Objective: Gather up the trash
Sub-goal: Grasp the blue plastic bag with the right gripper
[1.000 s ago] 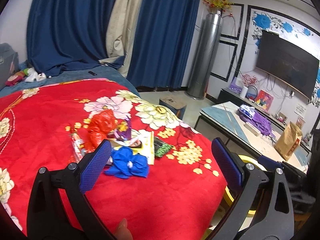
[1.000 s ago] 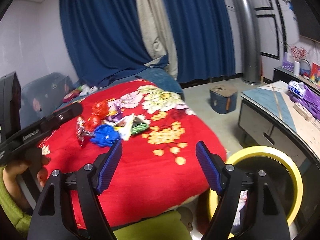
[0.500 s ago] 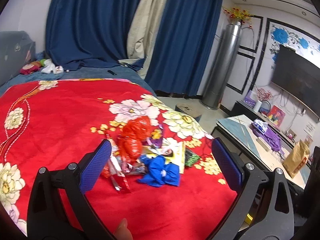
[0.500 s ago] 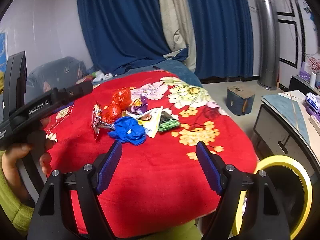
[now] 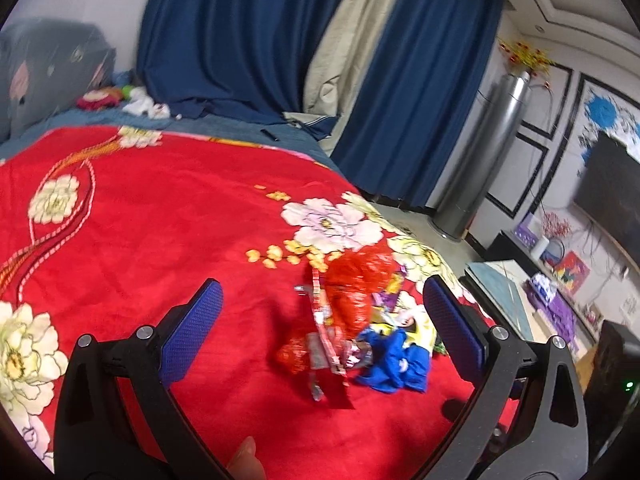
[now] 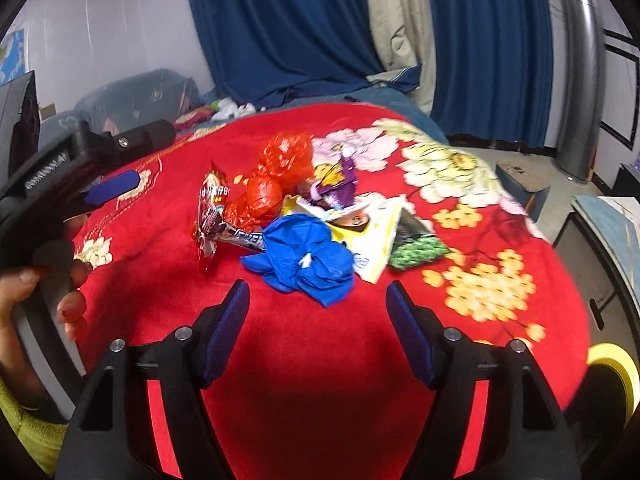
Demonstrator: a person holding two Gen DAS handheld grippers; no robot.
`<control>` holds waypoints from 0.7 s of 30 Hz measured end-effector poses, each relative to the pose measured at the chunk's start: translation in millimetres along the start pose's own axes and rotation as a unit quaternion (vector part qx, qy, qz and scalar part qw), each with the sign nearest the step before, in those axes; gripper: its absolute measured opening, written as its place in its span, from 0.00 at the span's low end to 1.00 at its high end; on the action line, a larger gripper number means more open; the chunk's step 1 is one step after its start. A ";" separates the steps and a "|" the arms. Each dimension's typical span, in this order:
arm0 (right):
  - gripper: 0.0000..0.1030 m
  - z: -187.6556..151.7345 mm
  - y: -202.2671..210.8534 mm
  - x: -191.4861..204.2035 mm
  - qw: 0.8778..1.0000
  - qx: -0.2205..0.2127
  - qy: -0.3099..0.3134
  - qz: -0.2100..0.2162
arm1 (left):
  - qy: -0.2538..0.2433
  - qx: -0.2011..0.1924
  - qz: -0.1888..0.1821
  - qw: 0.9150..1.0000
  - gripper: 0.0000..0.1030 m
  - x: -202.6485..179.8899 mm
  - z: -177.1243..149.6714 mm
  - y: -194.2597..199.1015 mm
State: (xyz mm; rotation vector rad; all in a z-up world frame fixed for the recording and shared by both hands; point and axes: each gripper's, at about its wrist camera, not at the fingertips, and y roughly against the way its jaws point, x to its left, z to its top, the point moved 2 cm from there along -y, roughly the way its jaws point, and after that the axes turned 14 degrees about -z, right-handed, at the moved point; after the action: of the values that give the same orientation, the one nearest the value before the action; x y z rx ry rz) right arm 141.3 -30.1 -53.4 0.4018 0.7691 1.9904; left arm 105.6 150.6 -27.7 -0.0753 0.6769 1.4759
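Note:
A heap of trash lies on the red flowered blanket [image 5: 160,220]. It holds crumpled red plastic [image 5: 356,280] [image 6: 286,156], a crumpled blue bag [image 5: 394,360] [image 6: 308,256], a red snack wrapper [image 5: 326,340] [image 6: 212,208], a purple wrapper [image 6: 338,184], a yellow-white packet [image 6: 376,236] and a green packet [image 6: 418,246]. My left gripper [image 5: 321,284] hovers open, short of the heap's left side. My right gripper [image 6: 317,286] hangs just short of the blue bag. Its jaws are closing with nothing between them.
A hand [image 6: 60,304] holds the left tool at the left of the right wrist view. A yellow-rimmed bin [image 6: 612,364] stands on the floor off the bed's right corner. Beyond it are a low table [image 5: 516,300] and a small box stool [image 6: 520,184]. Blue curtains [image 5: 240,40] hang behind the bed.
Both grippers have come in over the bed towards the heap, which now looks larger and nearer. The right jaws have narrowed slightly. The yellow bin has slid towards the right edge of view.

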 end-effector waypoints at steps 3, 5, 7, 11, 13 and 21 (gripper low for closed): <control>0.62 5.1 -17.4 5.6 1.000 0.017 0.002 0.002 | 0.025 0.005 -0.006 1.000 0.89 13.5 -2.2 -4.8; 0.60 8.0 -26.9 7.6 1.000 0.024 0.003 0.003 | 0.038 0.009 -0.012 0.999 0.89 19.3 -4.2 -7.1; 0.54 10.0 -37.1 9.4 0.999 0.034 0.003 0.005 | 0.054 0.014 -0.024 0.998 0.84 24.3 -6.4 -10.1; 0.34 5.7 -54.2 11.5 0.998 0.058 0.001 0.006 | 0.079 0.023 -0.044 0.996 0.80 30.8 -9.2 -21.3; 0.24 0.0 -56.0 11.4 0.998 0.064 -0.003 0.009 | 0.092 0.031 -0.054 0.994 0.74 33.7 -11.5 -28.2; 0.10 -15.1 -42.8 12.3 0.999 0.053 -0.006 0.009 | 0.127 0.051 -0.083 0.987 0.49 44.6 -17.6 -47.0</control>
State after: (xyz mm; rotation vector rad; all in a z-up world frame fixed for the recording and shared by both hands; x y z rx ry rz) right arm 154.5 -9.1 -93.3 0.4832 0.8694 1.9668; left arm 140.3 176.2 -79.1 -0.2391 0.9286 1.2811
